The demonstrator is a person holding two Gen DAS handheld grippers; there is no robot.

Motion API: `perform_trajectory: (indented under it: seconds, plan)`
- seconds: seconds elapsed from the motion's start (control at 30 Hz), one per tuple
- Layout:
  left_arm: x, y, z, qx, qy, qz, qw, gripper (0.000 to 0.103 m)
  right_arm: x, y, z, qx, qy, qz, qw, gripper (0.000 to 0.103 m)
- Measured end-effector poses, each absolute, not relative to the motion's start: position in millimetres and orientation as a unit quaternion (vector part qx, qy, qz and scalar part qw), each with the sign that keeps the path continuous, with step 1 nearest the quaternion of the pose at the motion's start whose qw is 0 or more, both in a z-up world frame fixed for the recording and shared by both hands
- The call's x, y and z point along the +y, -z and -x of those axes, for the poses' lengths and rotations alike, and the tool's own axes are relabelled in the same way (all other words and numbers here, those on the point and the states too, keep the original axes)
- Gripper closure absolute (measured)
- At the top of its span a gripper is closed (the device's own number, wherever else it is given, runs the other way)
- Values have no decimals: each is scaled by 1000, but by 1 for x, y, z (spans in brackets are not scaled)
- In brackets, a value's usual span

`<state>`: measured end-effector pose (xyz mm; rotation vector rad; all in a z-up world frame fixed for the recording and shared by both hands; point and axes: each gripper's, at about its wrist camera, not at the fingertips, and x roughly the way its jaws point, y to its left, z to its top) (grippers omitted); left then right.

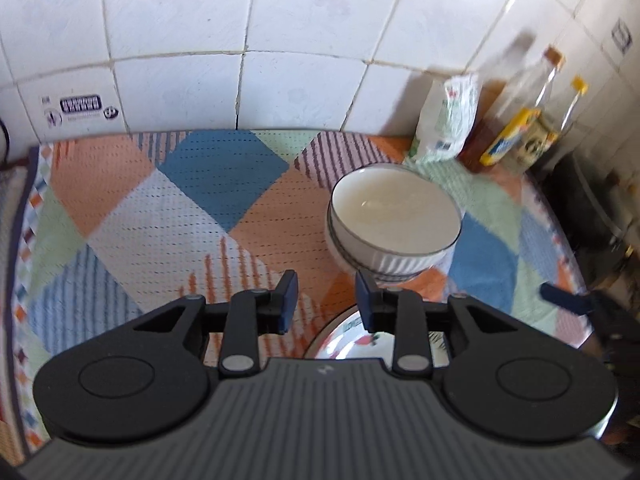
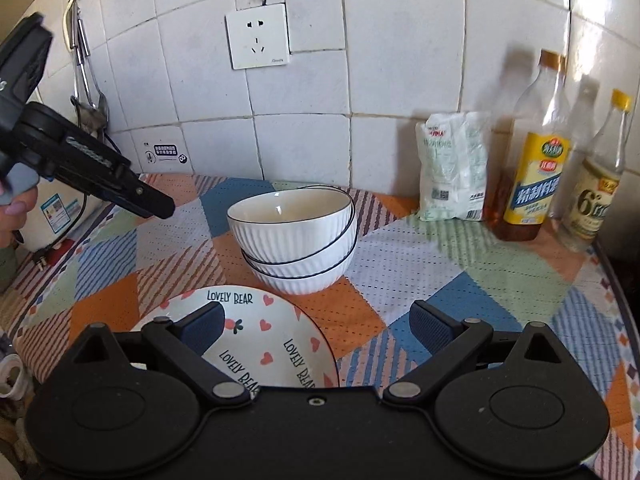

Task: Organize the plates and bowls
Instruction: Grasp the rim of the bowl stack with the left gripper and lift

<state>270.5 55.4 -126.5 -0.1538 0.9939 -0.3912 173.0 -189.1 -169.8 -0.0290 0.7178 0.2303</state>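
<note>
A stack of white ribbed bowls (image 2: 298, 236) with dark rims stands on the patchwork cloth; it also shows in the left wrist view (image 1: 394, 222). A white "Lovely Bear" plate (image 2: 256, 336) with hearts lies in front of the stack, partly under my right gripper (image 2: 320, 328), which is open and empty above it. My left gripper (image 1: 327, 300) is open and empty, above the plate's edge (image 1: 340, 340) and just short of the bowls. The left gripper also shows in the right wrist view (image 2: 152, 202), raised at the left.
A white bag (image 2: 454, 168) and bottles (image 2: 534, 176) stand at the back right by the tiled wall. A wall socket (image 2: 258, 36) with a cable is above the bowls. A white appliance (image 2: 56, 216) stands at the left. The cloth (image 2: 460, 276) covers the counter.
</note>
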Motion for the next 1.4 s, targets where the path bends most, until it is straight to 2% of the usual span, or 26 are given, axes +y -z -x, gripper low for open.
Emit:
perform_trajectory:
  seconds: [0.27, 0.4, 0.5, 0.63, 0.83, 1.03, 1.2, 1.4]
  plan:
    - [56, 137, -288, 458, 185, 167, 853, 70, -237, 184, -232, 378, -159, -43, 911, 3]
    - [35, 148, -298, 470, 182, 154, 850, 70, -255, 186, -258, 381, -184, -25, 906, 3]
    - [16, 157, -300, 484, 161, 107, 854, 71, -263, 183, -277, 393, -213, -10, 894, 3]
    - [3, 160, -295, 475, 163, 51, 863, 70, -261, 184, -291, 400, -265, 60, 875, 3]
    - [35, 173, -316, 486, 162, 178, 840, 68, -261, 219, -315, 417, -312, 73, 851, 3]
    - [60, 228, -345, 531, 185, 344, 752, 67, -252, 240, -336, 427, -369, 39, 825, 4]
    - [55, 254, -347, 543, 167, 369, 736, 67, -240, 246, -346, 447, -406, 12, 797, 4]
    - [38, 262, -351, 542, 164, 346, 748, 67, -226, 249, -347, 442, -417, -27, 794, 3]
